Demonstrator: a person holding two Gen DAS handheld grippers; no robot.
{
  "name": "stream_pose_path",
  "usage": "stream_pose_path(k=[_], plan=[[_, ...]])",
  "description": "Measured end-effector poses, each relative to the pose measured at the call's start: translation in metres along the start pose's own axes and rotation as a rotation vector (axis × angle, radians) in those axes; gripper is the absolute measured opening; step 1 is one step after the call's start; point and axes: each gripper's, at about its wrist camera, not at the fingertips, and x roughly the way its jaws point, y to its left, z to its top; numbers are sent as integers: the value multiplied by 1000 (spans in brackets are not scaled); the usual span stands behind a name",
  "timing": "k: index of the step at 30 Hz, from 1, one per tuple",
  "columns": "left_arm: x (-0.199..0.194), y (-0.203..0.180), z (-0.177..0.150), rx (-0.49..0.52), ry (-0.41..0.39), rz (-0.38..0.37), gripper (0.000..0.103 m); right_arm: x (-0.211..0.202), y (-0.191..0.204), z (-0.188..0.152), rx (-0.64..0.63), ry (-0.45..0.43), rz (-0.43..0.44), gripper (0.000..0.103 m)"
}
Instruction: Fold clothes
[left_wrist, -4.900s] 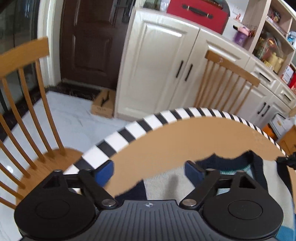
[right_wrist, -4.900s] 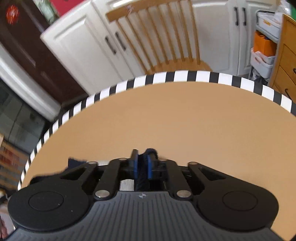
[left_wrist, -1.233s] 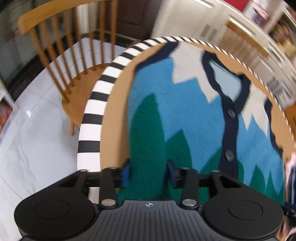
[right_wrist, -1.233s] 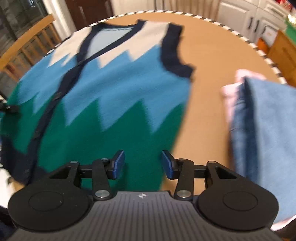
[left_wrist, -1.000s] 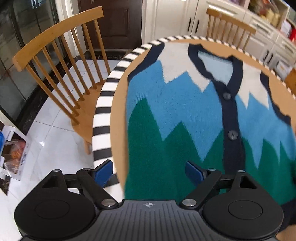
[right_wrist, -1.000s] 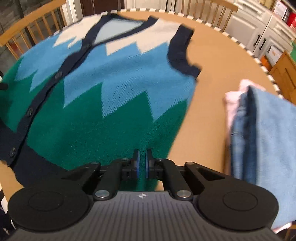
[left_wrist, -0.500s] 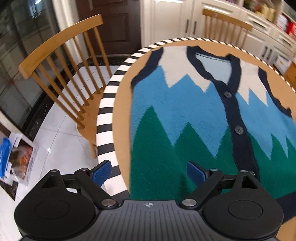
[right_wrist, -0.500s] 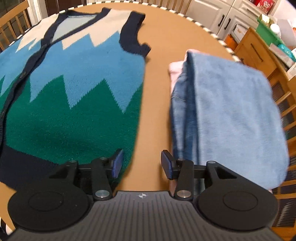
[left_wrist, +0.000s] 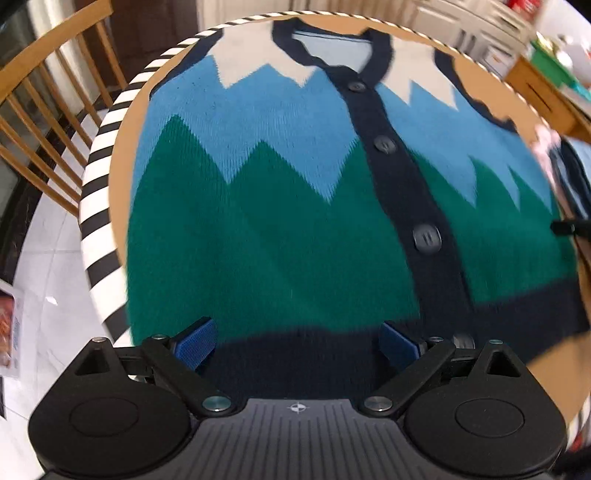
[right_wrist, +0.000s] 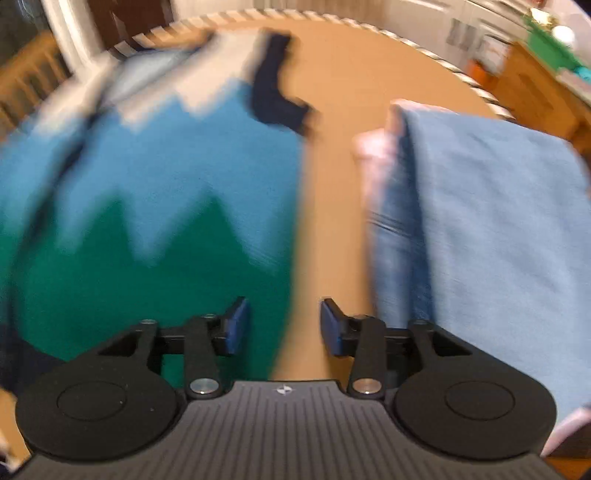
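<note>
A knitted vest (left_wrist: 280, 206) lies flat and buttoned on the round table (left_wrist: 120, 155), with white, blue and green zigzag bands, navy trim and a navy button band. My left gripper (left_wrist: 297, 341) hovers over its navy hem near the lower left; its jaws are opening wide and grip nothing. In the blurred right wrist view the vest (right_wrist: 155, 192) fills the left half. My right gripper (right_wrist: 284, 325) stands open above the vest's right side edge and the bare tabletop, with nothing pinched between its pads.
A stack of folded clothes (right_wrist: 480, 236), blue on top with denim and pink beneath, sits on the table's right side. The table has a black-and-white striped rim (left_wrist: 94, 206). A wooden chair (left_wrist: 40, 122) stands at the left, cabinets behind.
The vest now lies spread flat. My right gripper went from shut to open and slid right toward the vest's side edge. My left gripper moved in over the hem and widened.
</note>
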Motion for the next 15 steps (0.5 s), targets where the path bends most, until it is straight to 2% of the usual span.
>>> stream_pose_path(k=[2, 3, 5, 7, 10, 12, 13, 15], plan=[[-14, 4, -5, 11, -27, -17, 95, -17, 3, 4, -10, -37, -13, 46], [-22, 9, -2, -3, -68, -21, 96, -26, 8, 9, -26, -84, 2, 49], [-26, 26, 15, -80, -162, -35, 102, -38, 27, 20, -83, -153, 91, 59], [-21, 44, 34, -168, -236, -66, 102, -33, 47, 34, -117, -174, 185, 61], [13, 60, 60, -275, -219, -148, 95, -13, 74, 48, -167, -141, 230, 59], [34, 66, 69, -302, -167, -112, 92, -3, 79, 51, -186, -136, 208, 57], [39, 68, 71, -299, -157, -94, 91, 0, 78, 51, -187, -138, 194, 53], [39, 70, 70, -262, -159, -78, 92, -2, 64, 51, -140, -144, 160, 53]])
